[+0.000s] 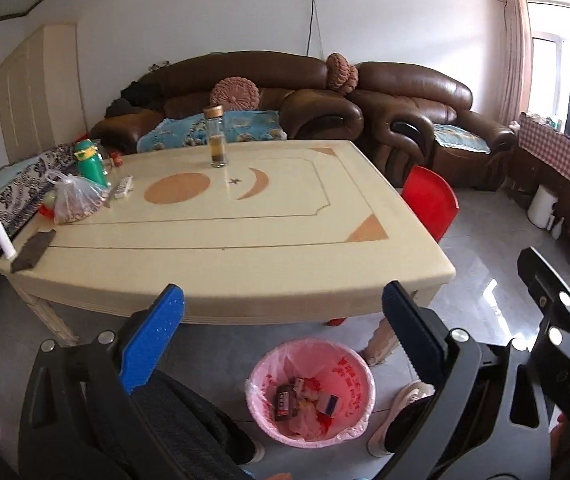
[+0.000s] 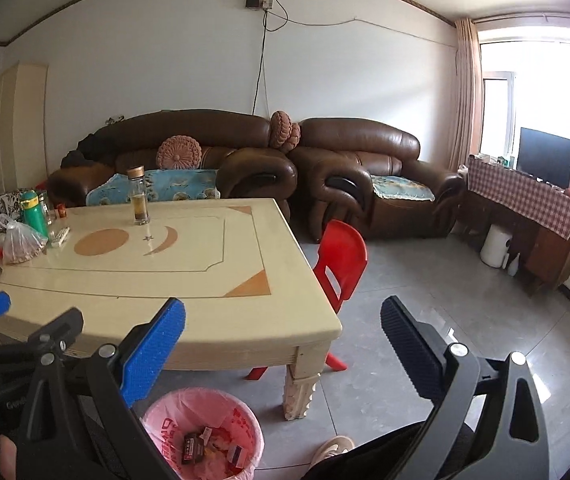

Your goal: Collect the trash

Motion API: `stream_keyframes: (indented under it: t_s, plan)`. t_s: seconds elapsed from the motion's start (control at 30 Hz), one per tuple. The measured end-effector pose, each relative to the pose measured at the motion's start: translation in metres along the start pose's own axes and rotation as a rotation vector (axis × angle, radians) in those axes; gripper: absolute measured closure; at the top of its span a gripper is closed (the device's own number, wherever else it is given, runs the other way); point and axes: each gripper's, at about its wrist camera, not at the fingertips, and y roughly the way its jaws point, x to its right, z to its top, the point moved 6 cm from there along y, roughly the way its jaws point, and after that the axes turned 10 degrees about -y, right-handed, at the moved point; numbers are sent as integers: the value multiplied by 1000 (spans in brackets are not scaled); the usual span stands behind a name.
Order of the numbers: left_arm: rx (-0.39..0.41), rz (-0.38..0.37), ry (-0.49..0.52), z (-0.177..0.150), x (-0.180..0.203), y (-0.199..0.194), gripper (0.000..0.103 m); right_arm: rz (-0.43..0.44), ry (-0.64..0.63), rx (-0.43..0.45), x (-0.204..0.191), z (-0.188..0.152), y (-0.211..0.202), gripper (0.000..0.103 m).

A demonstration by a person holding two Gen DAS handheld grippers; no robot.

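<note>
Round bin (image 1: 349, 420) lined with a pink plastic bag, upright on the grey floor just in front of the tabletop's near edge. Inside lies trash (image 1: 305, 400): a dark wrapper, small cartons and crumpled scraps, loosely piled on the bottom.

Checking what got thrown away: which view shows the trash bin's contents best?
The left wrist view: the pink-lined trash bin sits whole and central, wrappers visible inside. In the right wrist view the bin is cut off by the bottom edge.
</note>
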Motion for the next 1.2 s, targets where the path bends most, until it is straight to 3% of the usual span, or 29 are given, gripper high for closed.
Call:
stream_keyframes:
  t_s: [0.27,1.2]
  plan:
    - [58,34,-19,5,-5,-13,6,19,12,-57,-3,-7,10,7]
    - [42,47,-16,1,-10,-8,6,0,-3,-69,-7,-8,9,7]
